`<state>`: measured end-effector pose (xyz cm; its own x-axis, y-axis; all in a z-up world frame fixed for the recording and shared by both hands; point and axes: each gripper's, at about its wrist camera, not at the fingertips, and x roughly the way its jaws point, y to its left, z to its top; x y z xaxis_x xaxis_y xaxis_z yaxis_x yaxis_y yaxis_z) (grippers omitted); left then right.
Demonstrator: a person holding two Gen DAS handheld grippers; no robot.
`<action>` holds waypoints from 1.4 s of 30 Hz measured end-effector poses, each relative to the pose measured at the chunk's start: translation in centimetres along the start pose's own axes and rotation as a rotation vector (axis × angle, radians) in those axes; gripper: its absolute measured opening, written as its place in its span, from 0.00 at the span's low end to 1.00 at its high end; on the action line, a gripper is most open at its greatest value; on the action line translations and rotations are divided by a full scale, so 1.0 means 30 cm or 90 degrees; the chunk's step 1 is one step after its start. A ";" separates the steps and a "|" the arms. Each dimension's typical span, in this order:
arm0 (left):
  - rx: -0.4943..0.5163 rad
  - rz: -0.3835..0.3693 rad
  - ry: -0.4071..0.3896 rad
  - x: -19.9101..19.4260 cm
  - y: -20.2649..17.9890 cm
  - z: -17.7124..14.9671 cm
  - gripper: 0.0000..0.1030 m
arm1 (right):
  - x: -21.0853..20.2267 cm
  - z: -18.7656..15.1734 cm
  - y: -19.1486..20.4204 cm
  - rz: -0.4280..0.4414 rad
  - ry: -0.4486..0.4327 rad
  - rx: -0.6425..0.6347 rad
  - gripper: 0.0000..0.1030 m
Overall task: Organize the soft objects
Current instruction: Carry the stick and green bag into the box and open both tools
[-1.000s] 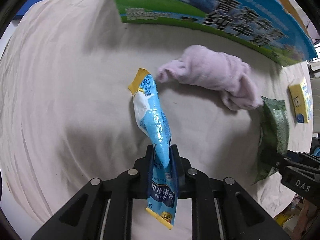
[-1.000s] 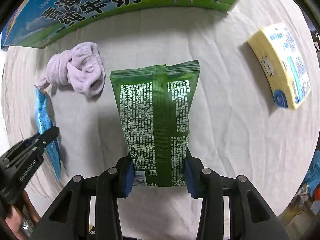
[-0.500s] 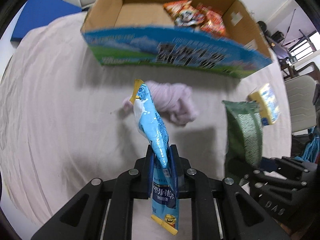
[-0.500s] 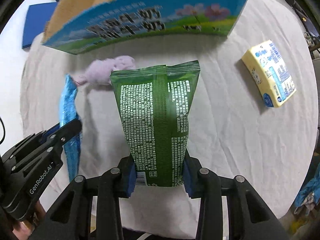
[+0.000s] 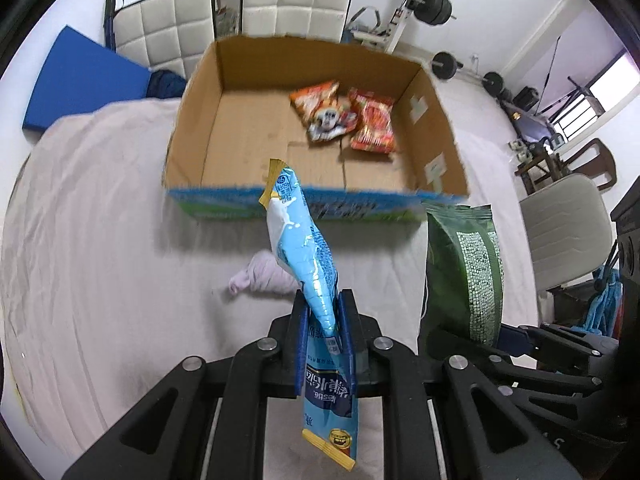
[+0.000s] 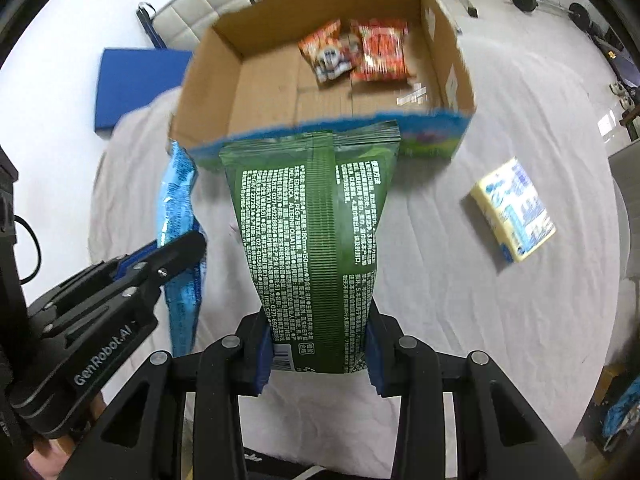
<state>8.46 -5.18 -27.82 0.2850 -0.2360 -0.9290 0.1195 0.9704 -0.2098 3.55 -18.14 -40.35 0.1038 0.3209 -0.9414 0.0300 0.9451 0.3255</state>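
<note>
My left gripper (image 5: 323,322) is shut on a long blue pouch (image 5: 304,252) and holds it upright, high above the cloth. My right gripper (image 6: 318,344) is shut on a green packet (image 6: 316,240), also raised. Both point toward an open cardboard box (image 5: 192,120), (image 6: 208,80) that holds two orange-red snack bags (image 5: 344,116), (image 6: 356,52). A lilac cloth bundle (image 5: 264,276) lies on the table below the blue pouch. The blue pouch (image 6: 178,208) and the left gripper (image 6: 160,264) show at the left of the right wrist view; the green packet (image 5: 464,264) shows at the right of the left wrist view.
A yellow and blue packet (image 6: 516,212) lies on the pale tablecloth (image 5: 88,240) to the right of the box. A blue mat (image 5: 80,80), white padded chairs (image 5: 168,32) and gym weights (image 5: 436,0) stand beyond the table.
Both grippers have risen with their packets and tilted up; the box's inside with the snack bags has come into view, and the table and lilac cloth now lie farther below.
</note>
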 end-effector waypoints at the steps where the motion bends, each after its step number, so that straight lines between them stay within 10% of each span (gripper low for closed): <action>1: 0.000 -0.005 -0.008 -0.016 -0.004 0.020 0.12 | -0.016 0.027 0.008 0.004 -0.007 0.000 0.38; 12: 0.036 -0.020 -0.059 -0.057 -0.014 0.312 0.12 | -0.087 0.311 0.051 0.015 -0.062 0.003 0.38; 25: 0.062 -0.010 0.028 0.248 0.080 0.690 0.12 | 0.156 0.697 -0.058 -0.066 -0.012 0.054 0.38; 42: 0.039 0.048 0.145 0.683 0.199 0.877 0.16 | 0.549 0.791 -0.164 -0.160 0.109 0.072 0.39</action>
<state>40.03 -5.55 -40.10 0.0747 -0.1394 -0.9874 0.1660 0.9781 -0.1255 28.71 -18.98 -55.36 -0.0889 0.0931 -0.9917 0.1450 0.9862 0.0796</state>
